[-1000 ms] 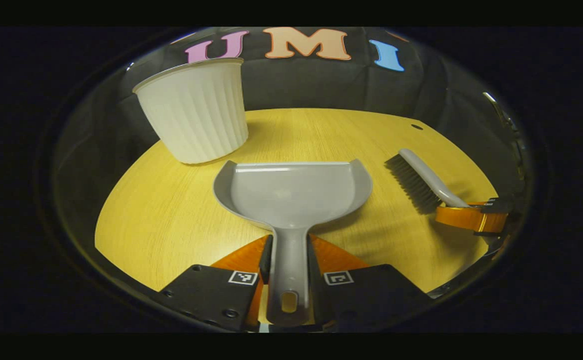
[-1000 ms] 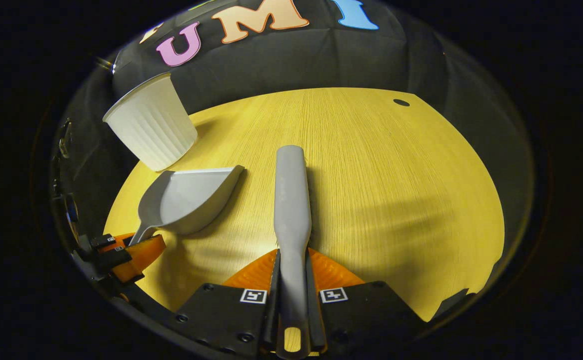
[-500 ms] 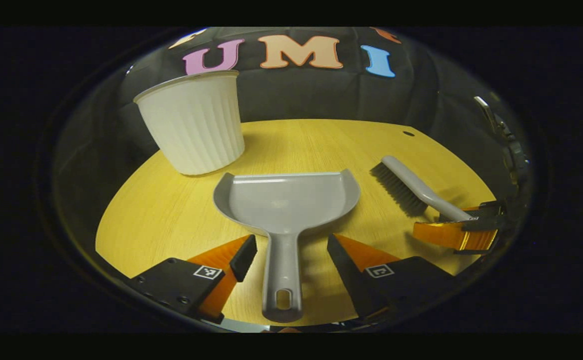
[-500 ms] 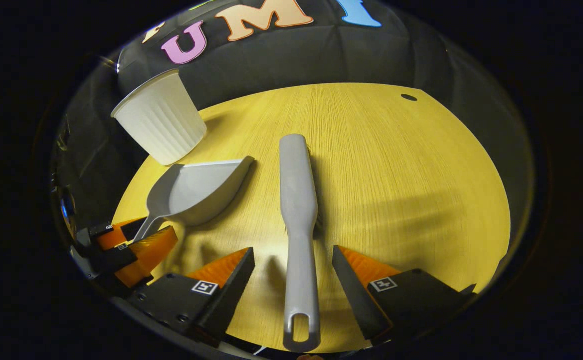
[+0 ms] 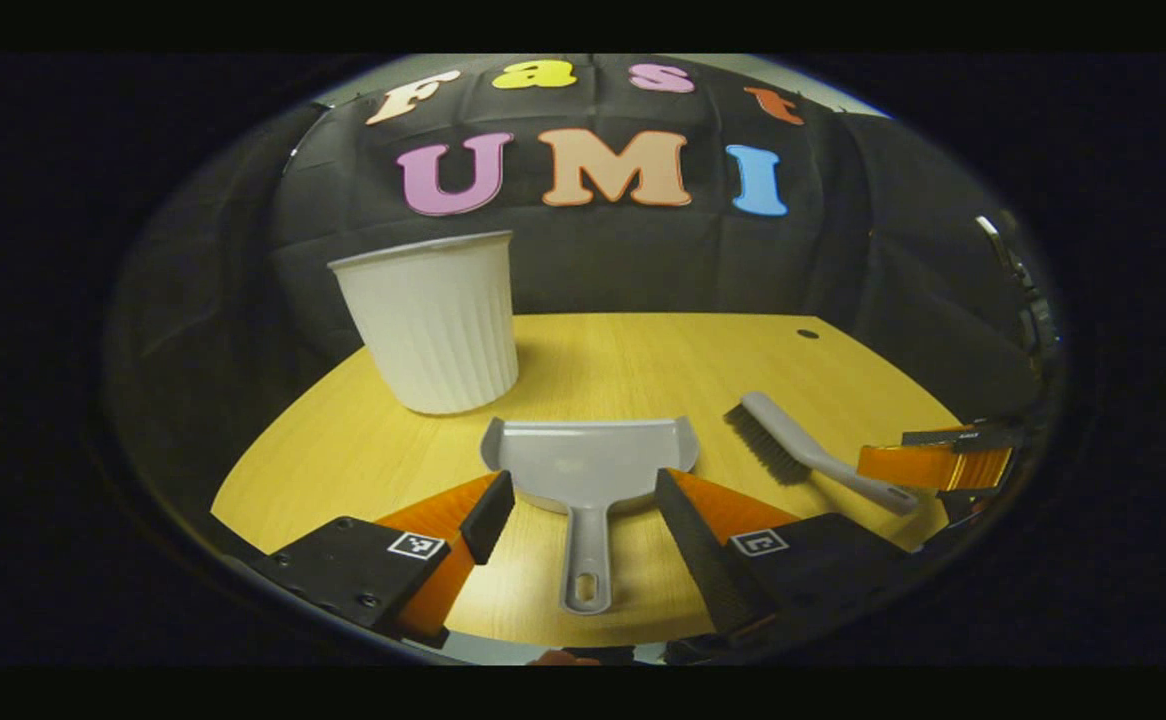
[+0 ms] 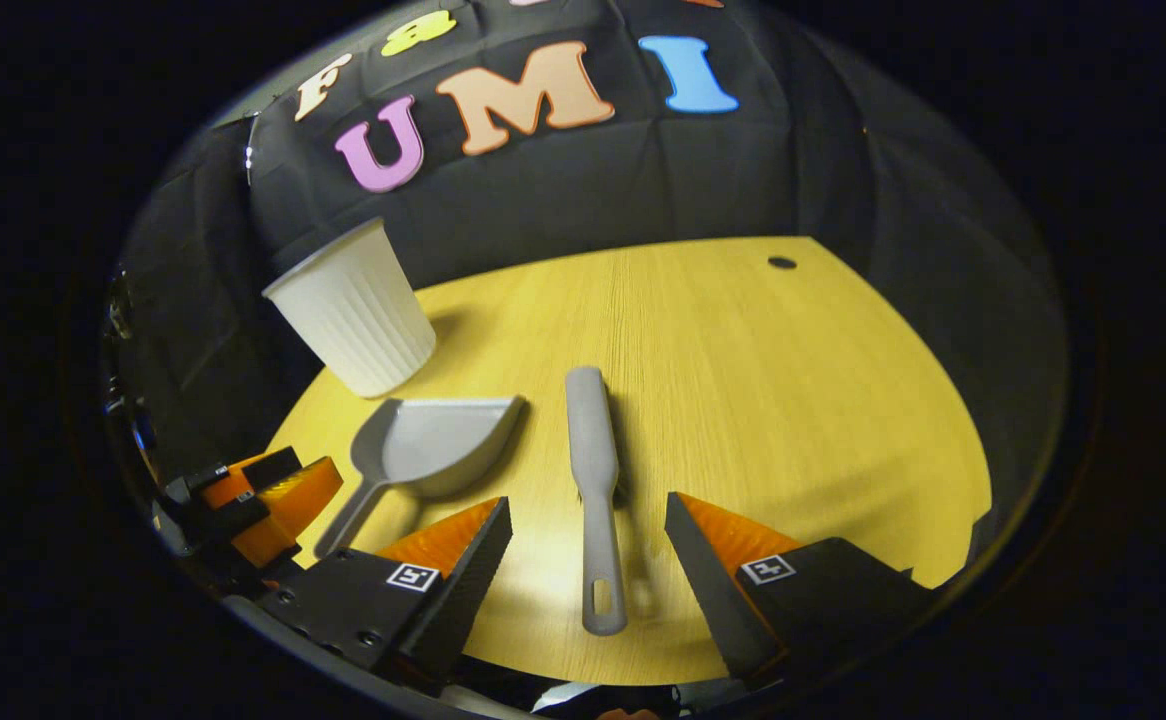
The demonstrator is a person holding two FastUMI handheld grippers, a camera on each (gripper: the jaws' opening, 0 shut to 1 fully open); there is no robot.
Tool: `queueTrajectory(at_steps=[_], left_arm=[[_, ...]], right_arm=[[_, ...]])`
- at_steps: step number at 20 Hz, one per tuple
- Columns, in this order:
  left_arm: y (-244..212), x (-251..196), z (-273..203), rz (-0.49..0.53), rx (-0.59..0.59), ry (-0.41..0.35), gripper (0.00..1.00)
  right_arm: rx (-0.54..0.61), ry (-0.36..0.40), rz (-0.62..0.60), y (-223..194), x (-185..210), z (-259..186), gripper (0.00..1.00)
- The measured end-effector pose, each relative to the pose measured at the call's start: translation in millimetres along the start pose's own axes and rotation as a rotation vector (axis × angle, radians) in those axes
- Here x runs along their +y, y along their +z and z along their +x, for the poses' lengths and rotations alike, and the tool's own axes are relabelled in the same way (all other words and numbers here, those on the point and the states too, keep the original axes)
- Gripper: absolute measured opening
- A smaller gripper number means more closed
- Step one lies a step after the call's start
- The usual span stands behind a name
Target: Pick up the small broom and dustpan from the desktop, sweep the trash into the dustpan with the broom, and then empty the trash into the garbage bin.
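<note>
A grey dustpan [image 5: 588,468] lies flat on the wooden desktop [image 5: 623,360], its handle pointing toward me. My left gripper [image 5: 583,500] stands open, drawn back, with the handle lying free between its fingers. In the right gripper view the grey broom [image 6: 591,470] lies on the desktop [image 6: 743,380] with its handle toward me. My right gripper [image 6: 588,515] is open around that handle without touching it. The dustpan [image 6: 433,455] lies to the broom's left. The broom [image 5: 793,448] with its dark bristles lies right of the dustpan in the left gripper view. A white ribbed bin [image 5: 433,320] stands upright at the back left.
The bin [image 6: 353,305] stands at the desk's left rear corner. A small dark hole [image 6: 782,262] marks the desktop at the far right. The other gripper appears at the right edge [image 5: 943,462] and at the left edge [image 6: 253,495].
Both grippers opened, let go of the dustpan and the broom, then pulled back and up. Both tools now lie on the desktop, farther from the cameras.
</note>
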State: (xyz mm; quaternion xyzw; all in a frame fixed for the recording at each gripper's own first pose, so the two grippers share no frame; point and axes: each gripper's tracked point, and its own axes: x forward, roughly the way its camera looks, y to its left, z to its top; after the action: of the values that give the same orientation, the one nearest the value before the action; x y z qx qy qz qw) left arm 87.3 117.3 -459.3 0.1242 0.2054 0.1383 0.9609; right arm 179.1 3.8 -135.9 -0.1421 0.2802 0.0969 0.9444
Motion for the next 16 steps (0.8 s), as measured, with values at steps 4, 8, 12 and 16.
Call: queueTrajectory(at_steps=[4,8,12,16], left_arm=[[67.8,-1.4,-38.5,0.032,-0.161,-0.009,0.88],[132.6,4.4,-81.1,0.011,-0.33,-0.012,0.87],[138.8,17.9,-100.1,0.006,-0.389,-0.01,0.89],[118.4,27.5,-95.9,-0.028,-0.342,-0.017,0.89]], right_arm=[[-0.257,0.027,0.012,61.2,20.0,-63.8,0.92],[-0.473,-0.013,-0.029,95.7,37.2,-145.6,0.92],[-0.527,-0.045,-0.078,78.9,60.5,-162.5,0.92],[-0.455,0.006,-0.042,47.6,85.1,-146.2,0.92]])
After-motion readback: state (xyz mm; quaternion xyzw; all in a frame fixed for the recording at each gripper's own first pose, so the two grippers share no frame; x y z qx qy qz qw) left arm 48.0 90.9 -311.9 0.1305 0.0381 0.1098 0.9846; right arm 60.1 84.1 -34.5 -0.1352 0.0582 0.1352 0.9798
